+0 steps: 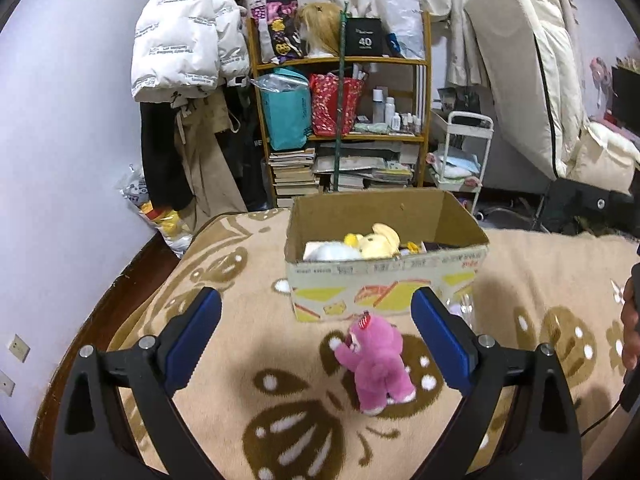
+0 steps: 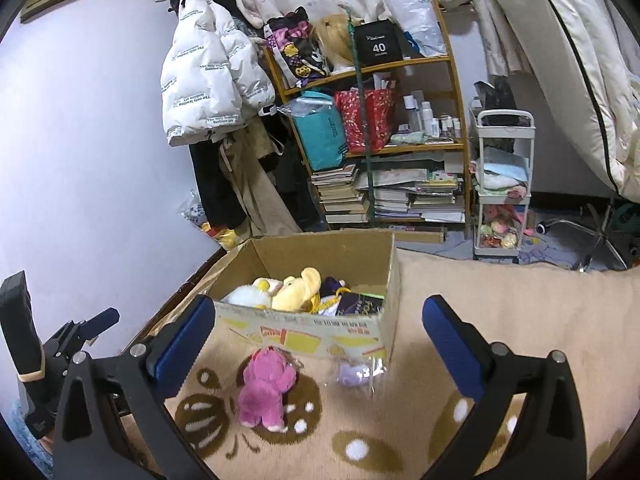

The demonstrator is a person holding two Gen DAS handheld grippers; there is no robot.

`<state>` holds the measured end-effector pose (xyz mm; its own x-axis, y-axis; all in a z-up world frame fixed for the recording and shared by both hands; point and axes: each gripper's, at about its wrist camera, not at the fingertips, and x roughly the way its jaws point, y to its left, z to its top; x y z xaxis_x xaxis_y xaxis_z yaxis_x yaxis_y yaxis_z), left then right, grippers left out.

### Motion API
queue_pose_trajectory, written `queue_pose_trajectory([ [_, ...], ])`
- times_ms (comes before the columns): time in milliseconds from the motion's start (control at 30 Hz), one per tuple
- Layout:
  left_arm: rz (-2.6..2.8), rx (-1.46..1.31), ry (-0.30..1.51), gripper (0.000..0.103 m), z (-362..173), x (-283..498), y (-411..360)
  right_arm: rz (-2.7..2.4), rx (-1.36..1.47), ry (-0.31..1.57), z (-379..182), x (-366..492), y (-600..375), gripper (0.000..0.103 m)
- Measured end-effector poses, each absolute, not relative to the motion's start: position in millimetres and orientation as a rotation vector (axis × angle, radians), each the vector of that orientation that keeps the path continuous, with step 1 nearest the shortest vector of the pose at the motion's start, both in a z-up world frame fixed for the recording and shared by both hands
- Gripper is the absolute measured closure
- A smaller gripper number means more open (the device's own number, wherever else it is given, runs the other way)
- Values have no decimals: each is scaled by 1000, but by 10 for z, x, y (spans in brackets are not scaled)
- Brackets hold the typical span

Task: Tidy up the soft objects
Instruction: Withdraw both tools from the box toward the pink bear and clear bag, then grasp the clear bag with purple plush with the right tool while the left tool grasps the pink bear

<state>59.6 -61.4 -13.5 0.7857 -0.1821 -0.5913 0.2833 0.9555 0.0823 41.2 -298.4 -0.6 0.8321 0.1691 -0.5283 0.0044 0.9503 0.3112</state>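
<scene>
Both grippers gaping wide over a pink plush bear beside a half-filled cardboard box.

Left wrist view: the left gripper (image 1: 316, 334) is standing wide apart, gripping nothing; the pink plush bear (image 1: 376, 364) is lying on the blanket (image 1: 200, 280) between its fingers, just before the cardboard box (image 1: 384, 276) holding a yellow plush (image 1: 378, 242) and a white plush (image 1: 332, 252).
Right wrist view: the right gripper (image 2: 320, 340) is likewise spread and empty, the bear (image 2: 264, 388) lying near its left finger; a small lilac toy in clear wrap (image 2: 354, 372) is sitting against the box (image 2: 320, 332).

Left tongs (image 1: 316, 322) wide apart, pink plush bear (image 1: 376, 364) on blanket (image 1: 240, 280), cardboard box (image 1: 384, 272) behind
</scene>
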Motion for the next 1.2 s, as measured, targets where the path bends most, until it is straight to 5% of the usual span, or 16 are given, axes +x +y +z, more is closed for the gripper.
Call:
queue_pose_trajectory([
  [1200, -251, 116, 847, 8, -919, 1299, -732, 33, 229, 851, -896, 1148, -2819, 0],
])
